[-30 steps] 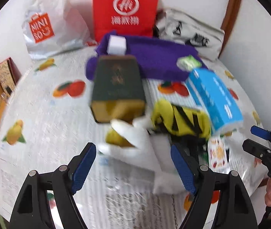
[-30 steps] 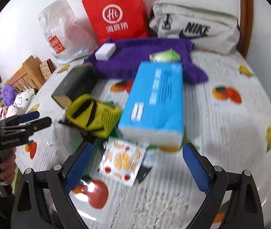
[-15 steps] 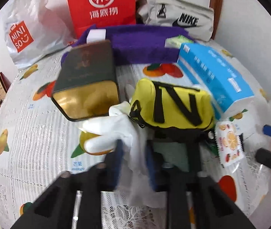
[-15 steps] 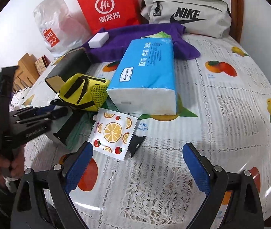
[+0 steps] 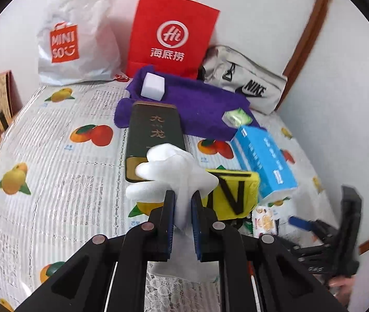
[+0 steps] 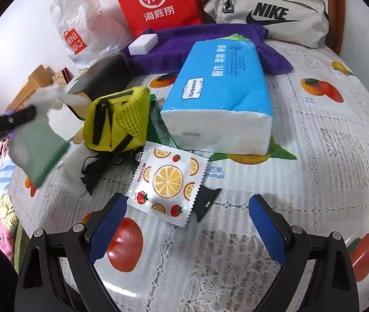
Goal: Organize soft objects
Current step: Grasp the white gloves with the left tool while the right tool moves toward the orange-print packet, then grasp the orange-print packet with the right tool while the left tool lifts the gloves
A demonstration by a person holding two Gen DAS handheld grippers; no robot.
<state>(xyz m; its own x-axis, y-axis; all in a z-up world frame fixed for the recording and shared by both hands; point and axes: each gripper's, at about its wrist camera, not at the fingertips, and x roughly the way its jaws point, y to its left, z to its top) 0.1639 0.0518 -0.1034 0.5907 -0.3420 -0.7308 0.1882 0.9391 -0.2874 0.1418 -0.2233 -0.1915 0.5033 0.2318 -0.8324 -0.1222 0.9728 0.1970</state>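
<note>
The left gripper (image 5: 183, 202) has its jaws clamped on a white glove (image 5: 174, 176), held above the surface (image 5: 54, 182) in front of a dark tin (image 5: 154, 135) and just left of a yellow pouch (image 5: 233, 192). The right gripper (image 6: 187, 226) hovers with jaws wide apart and empty over a fruit-print sachet (image 6: 168, 182), which lies beside the yellow pouch and in front of a blue tissue pack (image 6: 223, 91). Behind them a purple towel (image 5: 197, 104) carries a white sponge (image 5: 153, 87), near a red bag (image 5: 171, 33) and a Nike bag (image 6: 267, 10).
</note>
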